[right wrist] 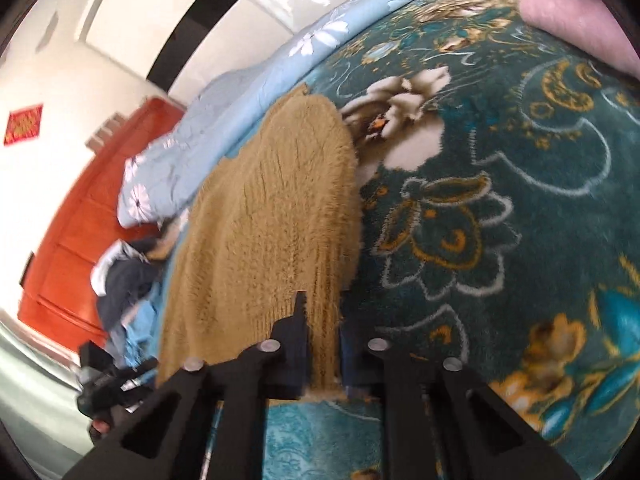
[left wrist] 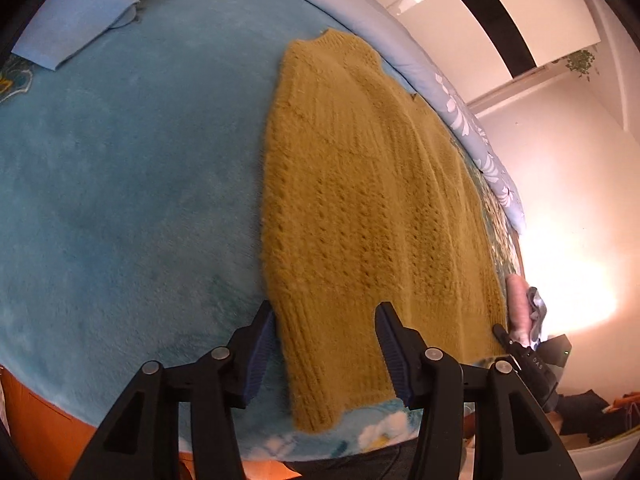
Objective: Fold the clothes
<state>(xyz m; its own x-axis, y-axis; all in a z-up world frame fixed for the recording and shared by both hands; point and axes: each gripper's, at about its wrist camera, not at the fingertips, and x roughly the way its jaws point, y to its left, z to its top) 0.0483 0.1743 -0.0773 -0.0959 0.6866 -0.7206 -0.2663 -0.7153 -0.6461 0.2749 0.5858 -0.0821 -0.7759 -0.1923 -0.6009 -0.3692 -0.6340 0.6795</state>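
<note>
Lying flat on the blue plush blanket (left wrist: 120, 200), the mustard knit sweater (left wrist: 360, 200) stretches out ahead of the left gripper (left wrist: 326, 354), whose jaws are spread wide with a ribbed strip of the hem running between them, nothing pinched. The right gripper (right wrist: 322, 344) has its jaws closed on the sweater's edge over the floral part of the blanket (right wrist: 500, 200). No containers anywhere, just a folded blue cloth (left wrist: 68, 24) far off to the left gripper's upper left.
</note>
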